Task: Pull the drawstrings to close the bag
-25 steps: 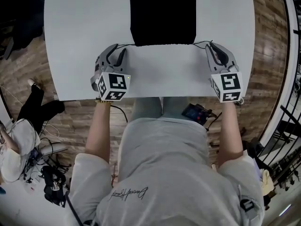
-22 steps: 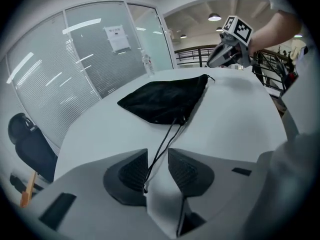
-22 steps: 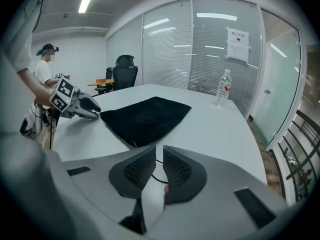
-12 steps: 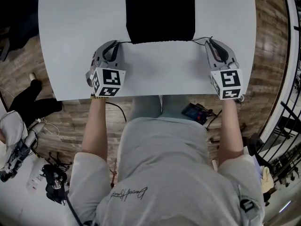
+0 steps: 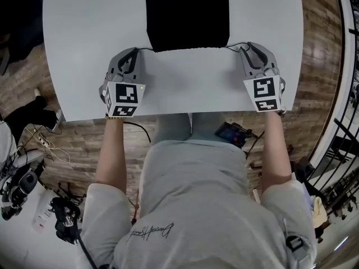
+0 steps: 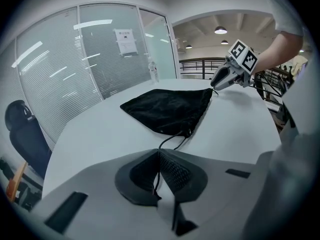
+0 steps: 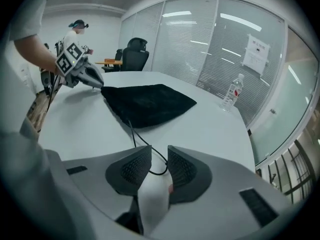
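Bag lies flat on table, mouth ungathered. My L gripper has just clamped shut on its drawstring; R gripper jaws, just opening, straddle the other cord w/o pinching. Pull not yet done.

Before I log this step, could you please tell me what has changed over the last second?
The left gripper has just closed its jaws onto the left drawstring. The right gripper has just been opening its jaws; the right drawstring lies loose between them. The black bag stays flat on the white table, its mouth not cinched.
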Demonstrator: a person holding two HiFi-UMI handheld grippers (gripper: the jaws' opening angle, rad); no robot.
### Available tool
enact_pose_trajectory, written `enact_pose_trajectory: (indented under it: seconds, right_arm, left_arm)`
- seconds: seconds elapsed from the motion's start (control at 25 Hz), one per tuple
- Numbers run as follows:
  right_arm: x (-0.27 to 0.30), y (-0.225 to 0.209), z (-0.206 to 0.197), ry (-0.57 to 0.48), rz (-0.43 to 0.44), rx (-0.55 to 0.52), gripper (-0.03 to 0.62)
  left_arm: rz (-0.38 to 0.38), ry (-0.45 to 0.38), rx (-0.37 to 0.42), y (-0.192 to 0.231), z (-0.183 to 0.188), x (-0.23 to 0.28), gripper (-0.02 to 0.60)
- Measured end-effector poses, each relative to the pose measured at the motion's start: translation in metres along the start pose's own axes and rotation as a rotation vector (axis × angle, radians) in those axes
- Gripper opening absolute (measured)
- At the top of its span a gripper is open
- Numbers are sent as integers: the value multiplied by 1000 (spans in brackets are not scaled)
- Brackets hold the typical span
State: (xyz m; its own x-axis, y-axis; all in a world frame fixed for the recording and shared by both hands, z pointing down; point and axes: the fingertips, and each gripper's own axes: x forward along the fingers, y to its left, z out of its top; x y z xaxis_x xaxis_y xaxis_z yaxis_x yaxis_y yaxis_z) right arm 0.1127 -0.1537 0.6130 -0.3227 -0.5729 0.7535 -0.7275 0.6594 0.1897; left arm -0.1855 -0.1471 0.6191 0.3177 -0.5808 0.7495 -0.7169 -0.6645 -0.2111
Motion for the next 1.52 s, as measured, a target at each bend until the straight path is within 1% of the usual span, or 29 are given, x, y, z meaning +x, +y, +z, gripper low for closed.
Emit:
enact_pose_trajectory:
  seconds: [0.08, 0.28, 0.48, 0.6, 0.72, 0.8, 0.92, 1.0, 1.08, 1.2, 1.32, 1.4, 1.52]
  right_arm:
    - [5, 1, -6, 26, -4, -55, 132]
    - [17, 5, -4, 45, 25, -151, 140]
    - [25, 14, -4, 65, 124, -182, 161]
    - [26, 16, -1, 62, 178, -184, 163]
    - [26, 21, -2, 65, 248, -215, 137]
    - [24, 26, -4, 70, 295, -238, 84]
    - [22, 31, -5, 69, 323, -230, 54]
    - [22, 33, -5, 60, 308, -226, 35]
    - [21, 33, -5, 43, 269, -222, 32]
    - [23, 30, -7, 29, 166, -212, 24]
    - [20, 20, -7, 11, 69, -150, 23]
    - [15, 13, -4, -9, 16, -124, 23]
    - [14, 6, 3, -39, -45, -116, 23]
  left_arm:
    - [0, -3, -8, 1, 1, 0, 15]
    - [2, -10, -15, 5, 3, 0, 15]
    - [5, -12, -20, 7, 5, -1, 15]
    - [6, -15, -23, 8, 6, -2, 15]
    - [8, -13, -27, 8, 5, -2, 15]
    - [9, -14, -32, 6, 5, -3, 15]
    - [6, -28, -43, 4, 6, -3, 15]
    - [5, -27, -52, 5, 4, -2, 15]
    - [7, -22, -62, 5, 2, -3, 15]
    - [18, -19, -79, 7, -3, -4, 15]
    - [31, -25, -87, 6, -4, -5, 15]
    - [38, -28, -86, 2, -4, -8, 15]
    - [45, -36, -97, 0, -6, -8, 15]
